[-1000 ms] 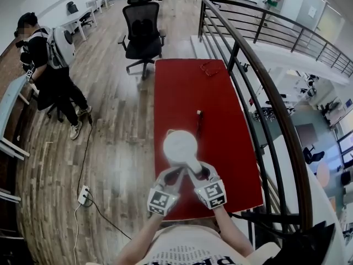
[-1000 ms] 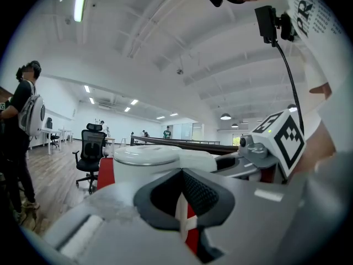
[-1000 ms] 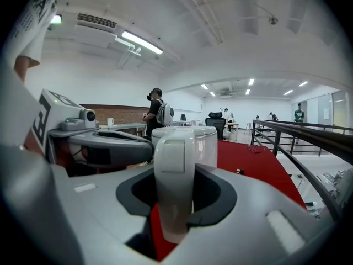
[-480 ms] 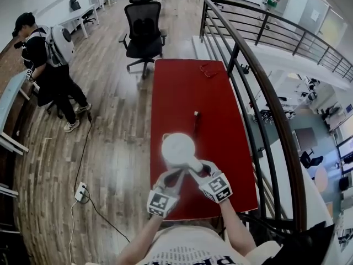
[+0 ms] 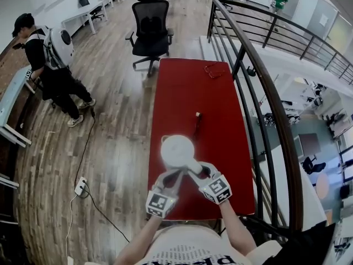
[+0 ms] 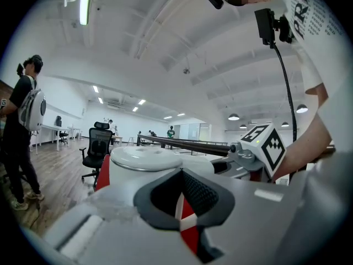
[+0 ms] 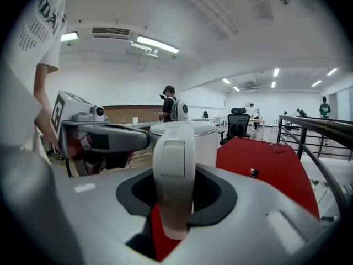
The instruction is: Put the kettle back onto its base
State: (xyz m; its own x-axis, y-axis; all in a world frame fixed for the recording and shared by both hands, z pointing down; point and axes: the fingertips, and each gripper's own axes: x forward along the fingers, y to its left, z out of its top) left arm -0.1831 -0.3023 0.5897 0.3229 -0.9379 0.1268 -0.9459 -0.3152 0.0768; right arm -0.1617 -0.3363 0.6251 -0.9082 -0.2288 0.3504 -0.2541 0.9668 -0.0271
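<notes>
The white kettle (image 5: 177, 149) stands on the near half of the red table (image 5: 187, 87). My right gripper (image 5: 194, 173) comes in from the near right and is shut on the kettle's handle (image 7: 172, 164), which fills the gap between its jaws. My left gripper (image 5: 173, 176) sits just left of the handle, close against the kettle's near side; its jaws stand a little apart with nothing between them, and the kettle's body (image 6: 146, 158) looms right ahead. A dark plug and cord (image 5: 197, 117) lie on the table beyond the kettle. The base cannot be made out.
A curved metal railing (image 5: 259, 87) runs close along the table's right side. A black office chair (image 5: 151, 21) stands past the far end, where a small red item (image 5: 212, 69) lies. A person with a backpack (image 5: 49, 54) stands at the left; a power strip (image 5: 81, 186) is on the floor.
The right gripper has dipped slightly, still holding the handle. The kettle and left gripper have hardly moved; the head view has shifted a little.
</notes>
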